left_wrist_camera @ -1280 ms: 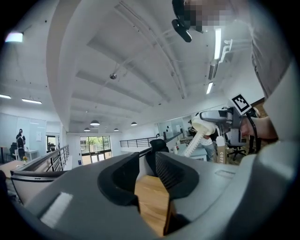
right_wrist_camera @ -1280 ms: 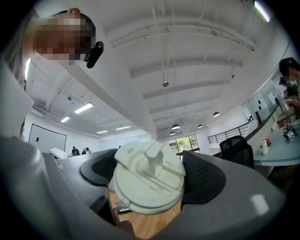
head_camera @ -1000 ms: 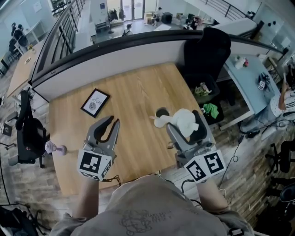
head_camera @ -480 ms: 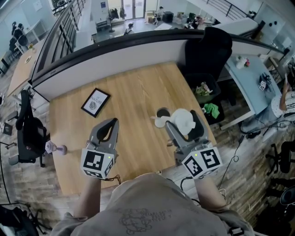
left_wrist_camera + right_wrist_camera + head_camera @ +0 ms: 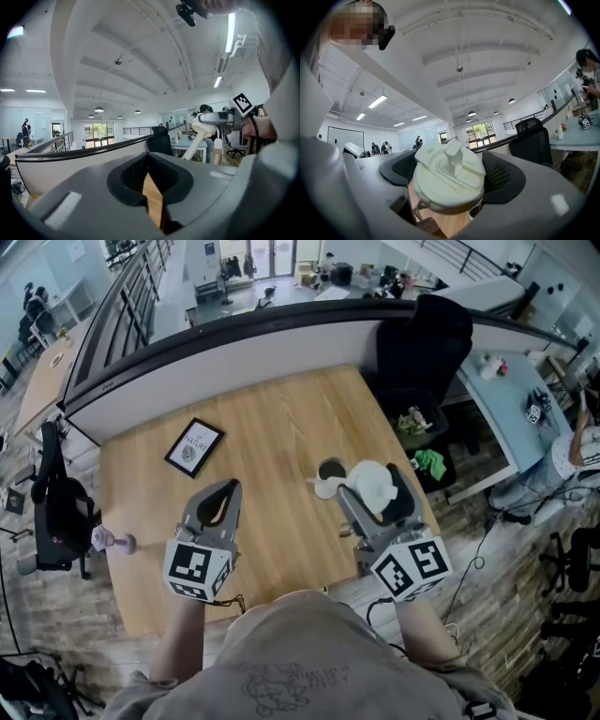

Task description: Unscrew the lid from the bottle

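White plastic, the lid (image 5: 446,182) sat clamped in the right tool (image 5: 378,491), raised off the bottle (image 5: 329,470). The bottle seemed to stand open-mouthed on the table (image 5: 272,418), just beyond that tool. The left tool (image 5: 228,487) hung shut and empty, with no steadying to do, I judged. A framed picture (image 5: 194,448) and a small purple thing (image 5: 112,541) lay well apart, obstructing nothing.

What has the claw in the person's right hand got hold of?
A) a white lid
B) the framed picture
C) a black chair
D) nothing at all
A: in the right gripper view, the right gripper has its jaws pressed against both sides of a white lid.
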{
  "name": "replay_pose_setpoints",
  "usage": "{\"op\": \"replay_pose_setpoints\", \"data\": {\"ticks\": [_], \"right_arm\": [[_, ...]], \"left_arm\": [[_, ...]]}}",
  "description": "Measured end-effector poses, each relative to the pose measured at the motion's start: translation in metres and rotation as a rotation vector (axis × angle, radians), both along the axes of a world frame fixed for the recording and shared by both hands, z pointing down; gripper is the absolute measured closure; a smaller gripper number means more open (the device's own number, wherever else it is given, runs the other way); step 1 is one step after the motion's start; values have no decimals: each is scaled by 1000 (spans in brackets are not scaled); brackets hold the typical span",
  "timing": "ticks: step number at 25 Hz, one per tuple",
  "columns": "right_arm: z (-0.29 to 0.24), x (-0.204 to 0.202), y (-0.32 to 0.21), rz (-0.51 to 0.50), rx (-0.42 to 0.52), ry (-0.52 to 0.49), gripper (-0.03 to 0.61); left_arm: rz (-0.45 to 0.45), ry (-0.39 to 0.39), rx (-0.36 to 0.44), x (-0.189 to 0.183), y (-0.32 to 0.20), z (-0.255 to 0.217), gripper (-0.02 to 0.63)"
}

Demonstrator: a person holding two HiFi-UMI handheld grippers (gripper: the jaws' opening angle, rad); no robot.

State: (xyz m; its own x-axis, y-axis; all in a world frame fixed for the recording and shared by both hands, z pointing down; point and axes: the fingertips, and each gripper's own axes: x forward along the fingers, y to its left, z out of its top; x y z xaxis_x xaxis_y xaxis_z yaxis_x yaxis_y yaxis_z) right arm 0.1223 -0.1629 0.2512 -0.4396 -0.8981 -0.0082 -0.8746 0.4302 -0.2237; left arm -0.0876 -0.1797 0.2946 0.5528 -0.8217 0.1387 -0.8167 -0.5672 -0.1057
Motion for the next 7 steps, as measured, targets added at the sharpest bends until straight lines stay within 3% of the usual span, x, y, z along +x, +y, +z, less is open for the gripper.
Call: {"op": "replay_pose_setpoints", "data": {"ticks": [7], "right_arm": [[0,0,4,1,-2,4,140]], "left_arm": [[-3,2,-4,-1,3,1,612]]}}
